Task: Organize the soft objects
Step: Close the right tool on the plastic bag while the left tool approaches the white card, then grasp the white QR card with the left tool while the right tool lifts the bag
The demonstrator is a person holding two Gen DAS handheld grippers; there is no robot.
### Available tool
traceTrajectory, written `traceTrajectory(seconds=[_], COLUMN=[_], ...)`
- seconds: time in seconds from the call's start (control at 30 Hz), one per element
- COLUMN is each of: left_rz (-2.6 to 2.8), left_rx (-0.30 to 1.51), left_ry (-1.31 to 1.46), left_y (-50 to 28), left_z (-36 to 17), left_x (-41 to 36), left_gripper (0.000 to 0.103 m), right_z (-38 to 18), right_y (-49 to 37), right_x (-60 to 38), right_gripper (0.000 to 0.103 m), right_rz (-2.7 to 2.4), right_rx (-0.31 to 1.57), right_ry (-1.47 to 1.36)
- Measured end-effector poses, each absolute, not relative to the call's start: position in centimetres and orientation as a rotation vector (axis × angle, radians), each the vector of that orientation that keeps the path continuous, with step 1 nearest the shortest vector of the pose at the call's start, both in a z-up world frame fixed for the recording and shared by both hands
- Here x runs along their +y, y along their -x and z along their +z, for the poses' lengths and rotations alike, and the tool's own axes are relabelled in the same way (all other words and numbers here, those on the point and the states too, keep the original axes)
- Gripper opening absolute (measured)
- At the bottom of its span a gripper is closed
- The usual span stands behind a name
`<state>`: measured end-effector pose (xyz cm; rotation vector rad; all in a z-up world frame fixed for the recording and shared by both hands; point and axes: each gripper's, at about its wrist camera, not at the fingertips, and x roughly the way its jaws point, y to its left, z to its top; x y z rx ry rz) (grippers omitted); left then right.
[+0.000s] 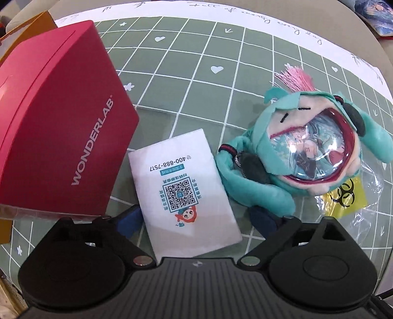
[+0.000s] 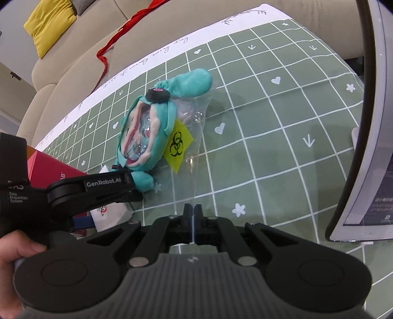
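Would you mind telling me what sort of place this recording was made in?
Most likely a home living room: a beige sofa with a yellow cushion stands behind a table under a green checked tablecloth.

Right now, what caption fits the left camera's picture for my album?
Open left gripper hovers over a white packet, between a red box and a teal plush toy.

Red rectangular cardboard box (image 1: 61, 117): "WONDERLAB" in pale capitals along its side. White paper packet (image 1: 186, 193): "400-888-7517", QR code, small Chinese print unreadable. Yellow square tag (image 2: 178, 144): black biohazard sign. Black left gripper (image 2: 108, 189) arm: "GenRobot.AI", body "Data Acquisition System". Green checked tablecloth (image 1: 221, 49): cursive border script, "Full of energy" partly legible.
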<state>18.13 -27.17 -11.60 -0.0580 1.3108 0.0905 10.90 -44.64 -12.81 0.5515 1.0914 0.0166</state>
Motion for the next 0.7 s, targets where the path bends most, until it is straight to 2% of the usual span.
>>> traceTrajectory(seconds=[0.07,0.13,0.37,0.43,0.5,0.7], left_rz=[0.079,0.088,-0.026,-0.039,-0.071,-0.187], left_rx=[1.307,1.28,1.281,1.299,1.324,1.444], left_ry=[0.06,0.064,-0.001,0.016,0.039,0.158], left_y=[-17.6,-17.0,-14.3,-13.5,-12.8,-10.8], left_z=[-11.4,-10.9,-10.5,-10.3,-10.1,-9.4], left_x=[-26.7,-26.3,-25.0,-24.1,-23.4,-20.8], left_gripper=[0.103,0.089,0.085,0.085,0.085,0.083], right_z=[-12.8,-12.7,-12.9,-12.9,-13.0,-12.6], right_y=[-10.8,-10.6,-10.6,-10.7,-10.9,-12.4], right_x=[-44.7,-44.7,-45.2,-45.2,-45.3,-44.9], right_gripper=[0.0,0.0,0.005,0.012,0.03,0.035], right_rz=[0.017,0.026,-0.038,-0.048,-0.052,-0.065], right_rx=[1.089,1.086,1.092,1.072,1.061,1.025], right_ry=[-0.546,-0.54,-0.554,-0.558,-0.573,-0.589])
